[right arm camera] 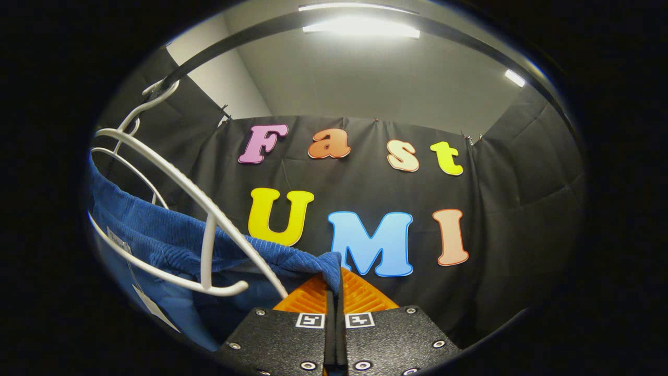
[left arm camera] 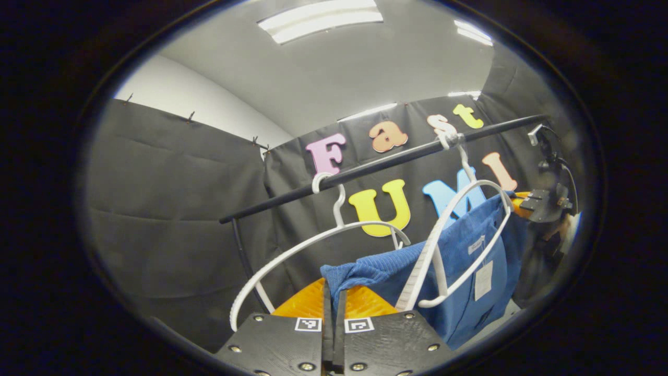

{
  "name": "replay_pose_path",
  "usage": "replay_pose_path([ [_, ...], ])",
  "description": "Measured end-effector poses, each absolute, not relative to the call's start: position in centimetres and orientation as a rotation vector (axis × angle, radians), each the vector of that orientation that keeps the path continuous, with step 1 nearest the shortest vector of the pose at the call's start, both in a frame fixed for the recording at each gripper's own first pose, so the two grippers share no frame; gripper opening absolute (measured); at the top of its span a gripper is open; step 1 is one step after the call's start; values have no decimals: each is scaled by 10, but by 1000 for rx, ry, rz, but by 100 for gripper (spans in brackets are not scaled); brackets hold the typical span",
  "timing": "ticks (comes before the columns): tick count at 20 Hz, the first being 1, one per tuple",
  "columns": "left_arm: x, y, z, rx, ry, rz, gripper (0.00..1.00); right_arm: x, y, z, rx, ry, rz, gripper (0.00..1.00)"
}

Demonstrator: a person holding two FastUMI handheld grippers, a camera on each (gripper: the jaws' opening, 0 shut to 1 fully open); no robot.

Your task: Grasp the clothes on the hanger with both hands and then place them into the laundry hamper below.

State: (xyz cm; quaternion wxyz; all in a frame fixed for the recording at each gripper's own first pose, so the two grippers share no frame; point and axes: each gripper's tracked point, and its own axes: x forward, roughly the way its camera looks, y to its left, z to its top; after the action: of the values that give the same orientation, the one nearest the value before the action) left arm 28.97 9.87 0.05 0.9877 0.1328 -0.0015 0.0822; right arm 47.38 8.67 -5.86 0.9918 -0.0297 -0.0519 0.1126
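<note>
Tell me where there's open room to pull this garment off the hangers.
Open air lies right of the right hand-held gripper, before the booth wall. Left of it is crowded: two white hangers thread the blue garment under the black rail. The left hand-held gripper pinches the far corner, with one hanger's arm curving beside it.

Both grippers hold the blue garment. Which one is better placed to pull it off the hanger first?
Probably right. The right gripper pinches a free corner of the garment beyond the hanger; the left gripper grips between two hangers.
</note>
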Motion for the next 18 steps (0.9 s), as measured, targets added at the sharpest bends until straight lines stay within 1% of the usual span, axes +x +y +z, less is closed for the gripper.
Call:
replay_pose_path([
  [8,270,100,-30,197,36,171,0,452,88,-86,-96,-58,245,0],
  [10,264,98,-39,179,51,172,1,446,89,-99,-107,-31,253,0],
  [14,256,91,-49,201,70,162,0,434,83,-124,-96,36,255,0],
  [18,231,86,-55,185,79,157,1,398,74,-144,-104,92,253,0],
])
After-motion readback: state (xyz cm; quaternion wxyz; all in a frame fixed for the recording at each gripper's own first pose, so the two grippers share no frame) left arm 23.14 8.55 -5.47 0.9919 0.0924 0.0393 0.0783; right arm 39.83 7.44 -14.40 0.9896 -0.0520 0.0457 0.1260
